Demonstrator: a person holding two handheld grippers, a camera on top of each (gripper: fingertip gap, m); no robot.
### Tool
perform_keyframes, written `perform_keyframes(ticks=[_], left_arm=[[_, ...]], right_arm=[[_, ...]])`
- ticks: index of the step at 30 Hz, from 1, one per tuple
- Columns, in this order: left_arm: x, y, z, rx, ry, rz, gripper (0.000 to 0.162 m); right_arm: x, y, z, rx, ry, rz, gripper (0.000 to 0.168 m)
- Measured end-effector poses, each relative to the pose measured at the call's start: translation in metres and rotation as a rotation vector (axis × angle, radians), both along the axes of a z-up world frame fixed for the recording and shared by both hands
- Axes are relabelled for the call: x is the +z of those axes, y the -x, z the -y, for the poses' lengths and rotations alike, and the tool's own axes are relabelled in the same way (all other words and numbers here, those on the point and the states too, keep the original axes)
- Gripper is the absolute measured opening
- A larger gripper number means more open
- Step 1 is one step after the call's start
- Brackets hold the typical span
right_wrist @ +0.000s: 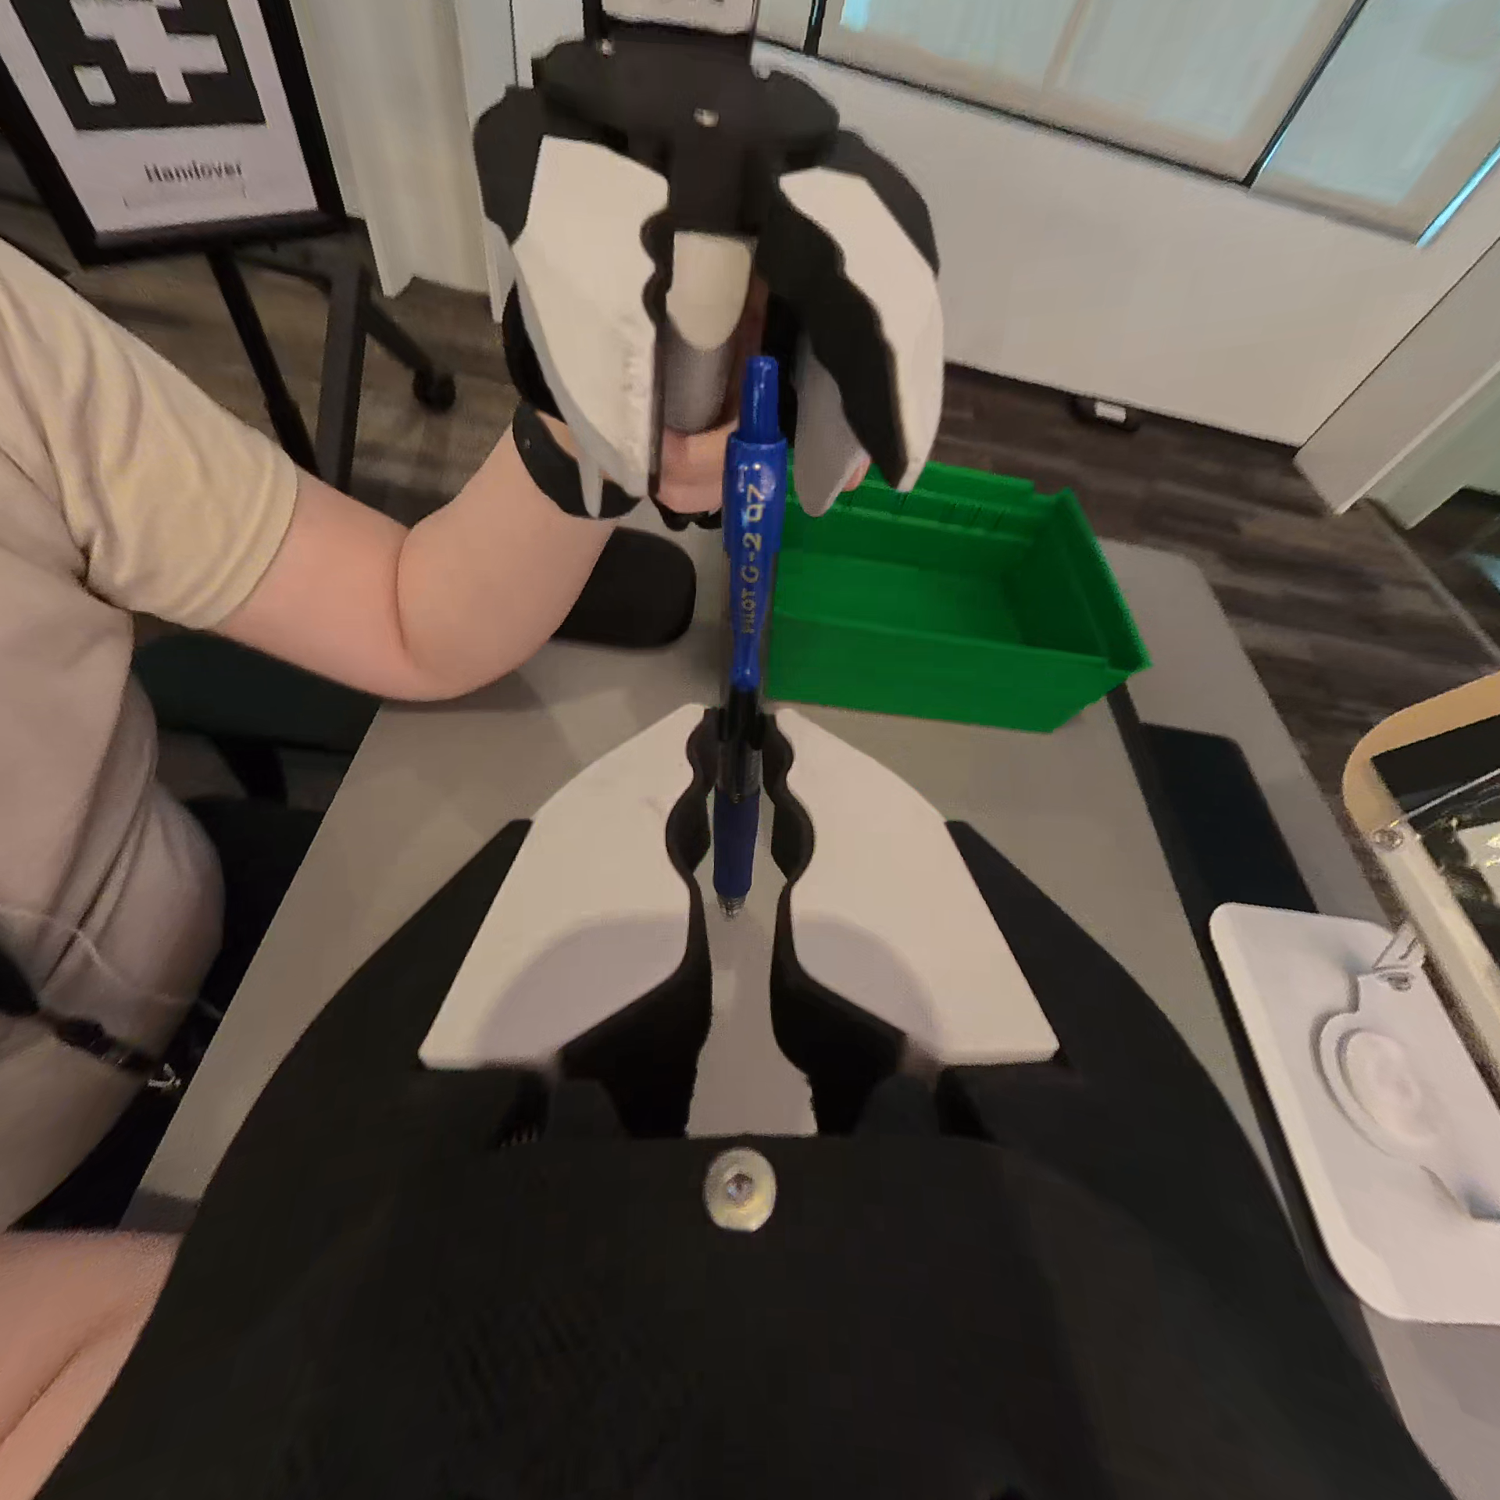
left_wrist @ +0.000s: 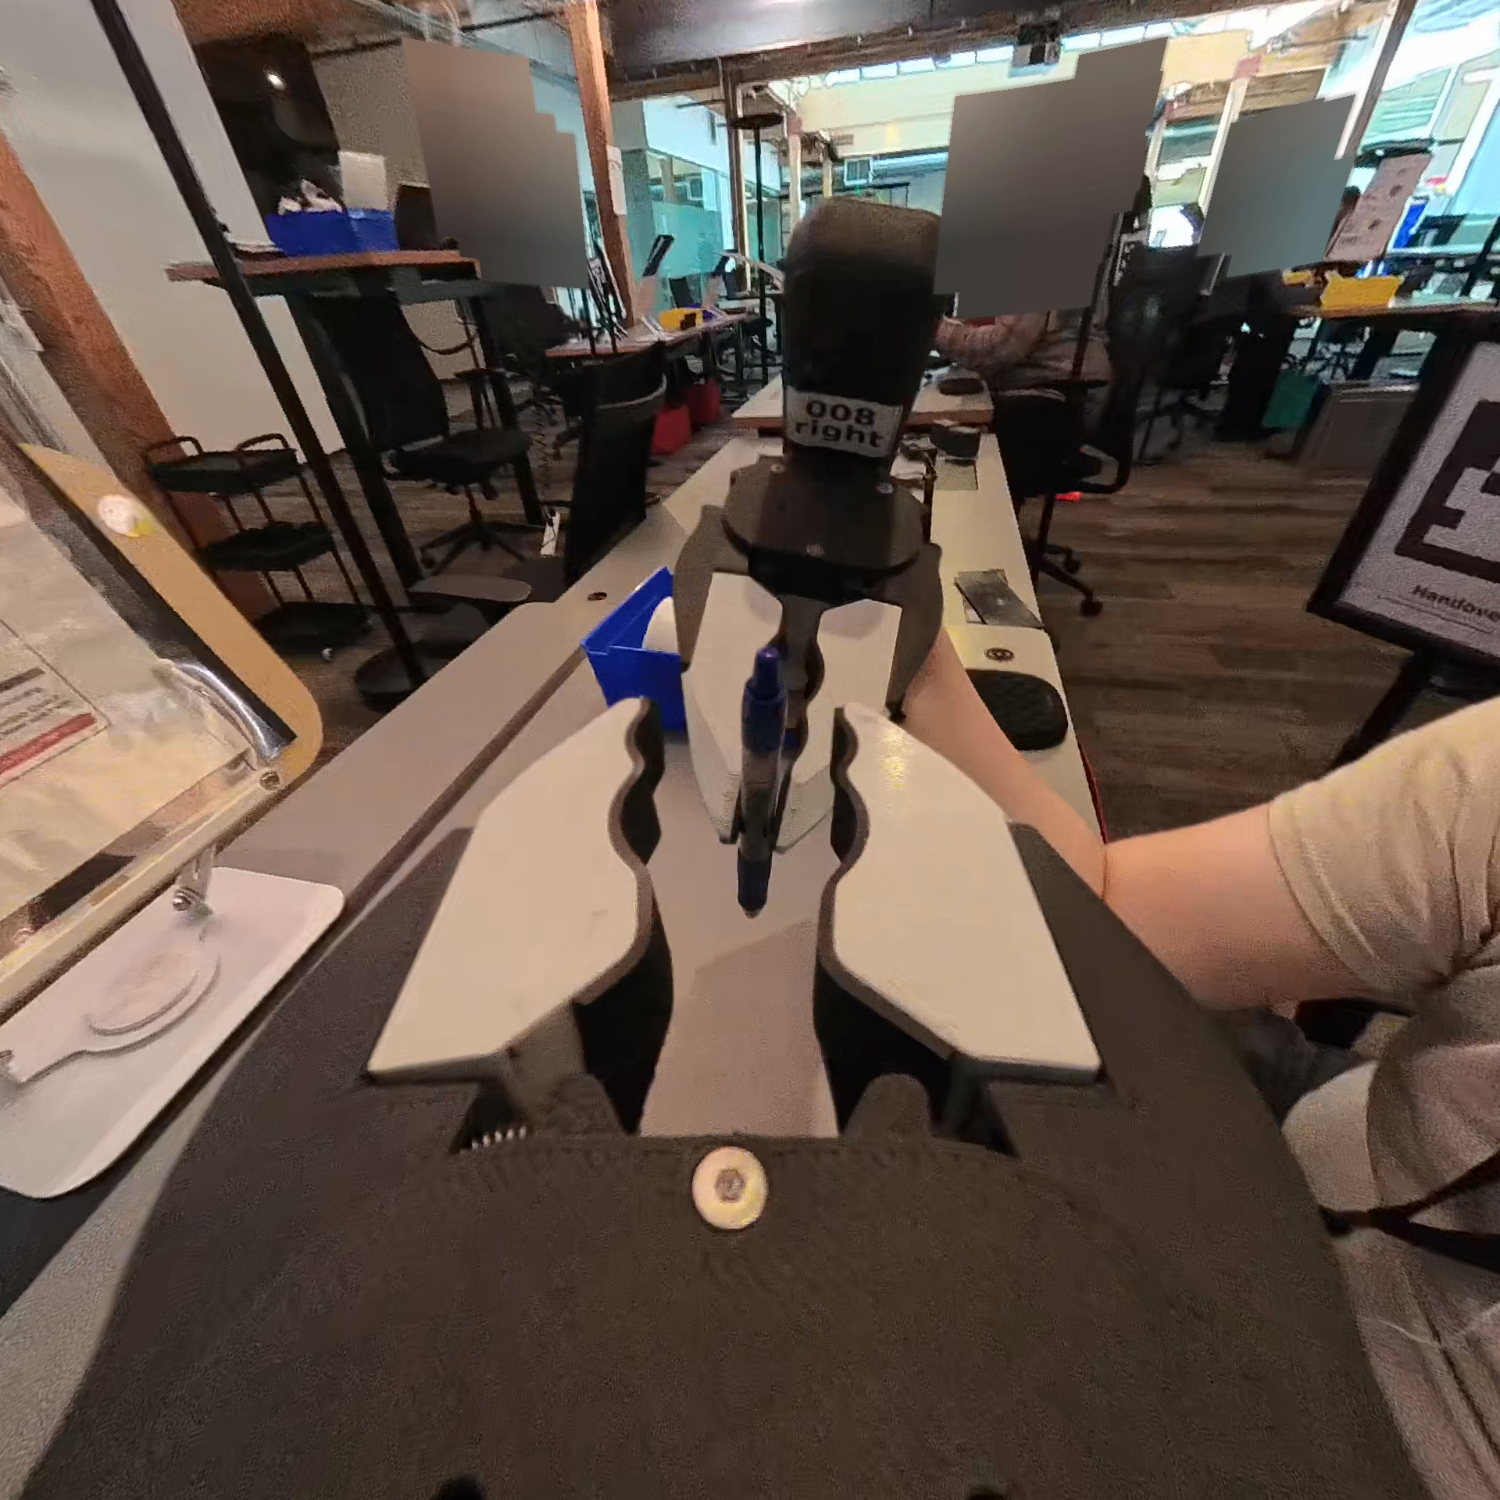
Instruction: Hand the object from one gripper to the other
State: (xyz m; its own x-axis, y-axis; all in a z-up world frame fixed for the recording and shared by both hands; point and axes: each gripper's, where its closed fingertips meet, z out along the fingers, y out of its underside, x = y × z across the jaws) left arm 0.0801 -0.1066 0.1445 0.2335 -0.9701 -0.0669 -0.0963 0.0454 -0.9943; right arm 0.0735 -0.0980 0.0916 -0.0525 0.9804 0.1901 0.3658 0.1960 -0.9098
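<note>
A blue pen (right_wrist: pixel 751 528) is held upright-forward in my right gripper (right_wrist: pixel 740 718), which is shut on its dark grip end. My left gripper (left_wrist: pixel 743 718) is open and faces the right one. The pen (left_wrist: pixel 761 755) reaches in between the left gripper's white fingers (left_wrist: pixel 552 877) without touching them. In the right wrist view the left gripper (right_wrist: pixel 726 491) shows farther off, jaws spread, with the pen's clicker end between them. In the left wrist view the right gripper (left_wrist: pixel 759 828) points toward me, closed on the pen. Both are above the grey table (right_wrist: pixel 487 771).
A green bin (right_wrist: pixel 933 617) sits on the table behind the pen. A blue bin (left_wrist: pixel 633 665) stands at the other end. A framed panel on a white base (left_wrist: pixel 122 730) is at the side. A sign on a stand (left_wrist: pixel 1445 519) and office chairs are beyond. The tips of one gripper are about 5 centimeters away from the tips of the other.
</note>
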Motion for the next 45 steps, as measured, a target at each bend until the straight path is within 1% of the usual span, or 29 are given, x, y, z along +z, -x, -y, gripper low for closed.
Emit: perform_keyframes(ticks=[3, 5, 7, 9, 10, 11, 12, 13, 15, 16, 19, 22, 24, 26, 28, 32, 33, 36, 38, 39, 41, 43, 44, 45], left_arm=[[-0.025, -0.009, -0.003, 0.000, 0.002, -0.135, 0.025], [-0.035, -0.012, -0.008, 0.019, -0.001, -0.199, 0.010], [-0.038, -0.015, -0.012, 0.031, 0.012, -0.215, 0.010], [-0.031, -0.013, -0.020, 0.074, -0.018, -0.184, 0.009], [-0.024, -0.011, -0.023, 0.096, -0.028, -0.144, 0.009], [-0.016, -0.008, -0.025, 0.103, -0.031, -0.097, 0.010], [-0.005, -0.003, -0.027, 0.113, -0.039, -0.036, 0.009], [0.008, 0.004, -0.030, 0.141, -0.054, 0.044, 0.009], [0.036, 0.021, -0.036, 0.195, -0.078, 0.231, 0.009], [0.049, 0.030, -0.035, 0.192, -0.082, 0.321, 0.009], [0.080, 0.059, -0.028, 0.170, -0.081, 0.596, 0.009], [0.095, 0.081, -0.024, 0.146, -0.060, 0.797, 0.009], [0.098, 0.089, -0.025, 0.151, -0.055, 0.891, 0.009], [0.099, 0.095, -0.025, 0.162, -0.062, 0.964, 0.009], [0.097, 0.091, -0.026, 0.172, -0.059, 0.964, 0.009], [0.093, 0.082, -0.027, 0.175, -0.056, 0.953, 0.009], [0.093, 0.079, -0.026, 0.168, -0.053, 0.946, 0.009], [0.091, 0.071, -0.024, 0.153, -0.049, 0.933, 0.009], [0.090, 0.065, -0.027, 0.168, -0.046, 0.902, 0.009], [0.089, 0.059, -0.026, 0.156, -0.047, 0.881, 0.009], [0.086, 0.050, -0.027, 0.130, -0.029, 0.853, 0.009], [0.082, 0.041, -0.029, 0.130, -0.018, 0.812, 0.009], [0.080, 0.037, -0.029, 0.126, -0.021, 0.794, 0.010], [0.080, 0.033, -0.029, 0.117, -0.025, 0.784, 0.010]], right_arm=[[-0.005, -0.001, -0.001, 0.006, 0.018, 0.025, 0.011], [-0.009, -0.001, -0.005, -0.006, 0.028, 0.041, 0.011], [-0.012, -0.002, -0.010, -0.022, 0.014, 0.052, 0.011], [-0.005, -0.002, -0.019, -0.063, -0.037, 0.002, 0.011], [0.004, -0.002, -0.024, -0.090, -0.084, -0.048, 0.012], [0.014, -0.003, -0.029, -0.120, -0.143, -0.109, 0.018], [0.025, -0.004, -0.033, -0.154, -0.202, -0.175, 0.034], [0.035, -0.007, -0.036, -0.183, -0.251, -0.235, 0.045], [0.052, -0.012, -0.039, -0.219, -0.293, -0.336, 0.047], [0.063, -0.015, -0.041, -0.234, -0.286, -0.400, 0.048], [0.100, -0.026, -0.046, -0.240, -0.153, -0.685, 0.051], [0.132, -0.046, -0.054, -0.170, 0.079, -1.052, 0.054], [0.140, -0.059, -0.064, -0.136, 0.213, -1.270, 0.054], [0.138, -0.062, -0.070, -0.116, 0.284, -1.420, 0.053], [0.132, -0.044, -0.066, -0.078, 0.314, -1.452, 0.053], [0.127, 0.005, -0.039, 0.067, 0.376, -1.379, 0.053], [0.126, 0.008, -0.036, 0.084, 0.392, -1.387, 0.050], [0.120, 0.017, -0.041, 0.038, 0.455, -1.379, 0.030], [0.120, 0.011, -0.039, 0.083, 0.481, -1.407, 0.014], [0.122, 0.005, -0.038, 0.112, 0.500, -1.433, 0.012], [0.127, -0.007, -0.038, 0.155, 0.525, -1.476, 0.012], [0.130, -0.016, -0.040, 0.152, 0.532, -1.496, 0.017], [0.131, -0.019, -0.041, 0.142, 0.523, -1.494, 0.016], [0.132, -0.022, -0.041, 0.138, 0.509, -1.483, 0.011]])
